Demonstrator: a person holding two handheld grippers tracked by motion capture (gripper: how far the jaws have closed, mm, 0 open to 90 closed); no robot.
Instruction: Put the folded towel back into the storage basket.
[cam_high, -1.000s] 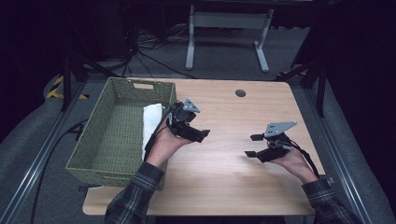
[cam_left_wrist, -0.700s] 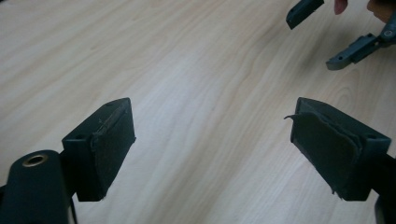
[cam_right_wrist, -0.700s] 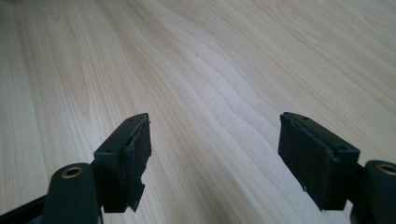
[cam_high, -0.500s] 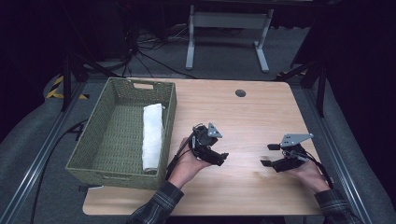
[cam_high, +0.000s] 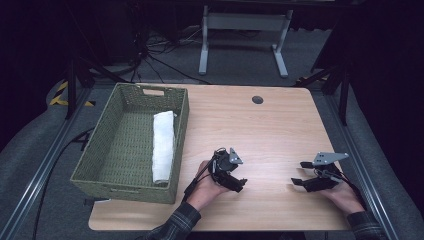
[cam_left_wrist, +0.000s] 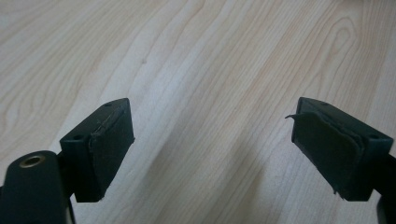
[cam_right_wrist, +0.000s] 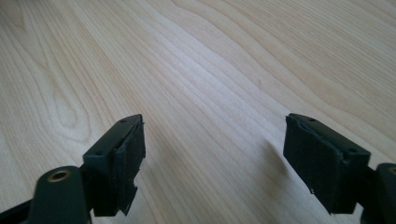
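Towel: a rolled white towel (cam_high: 163, 146) lay in the wicker basket (cam_high: 98, 150), against its right wall.
Handling: I judged it soft, light, apt to unroll; best pinched mid-roll.
Left gripper (cam_high: 237, 183): wide open, empty, low over the table (cam_high: 280, 125).
Right gripper (cam_high: 299, 173): jaws just opening, nothing between them.
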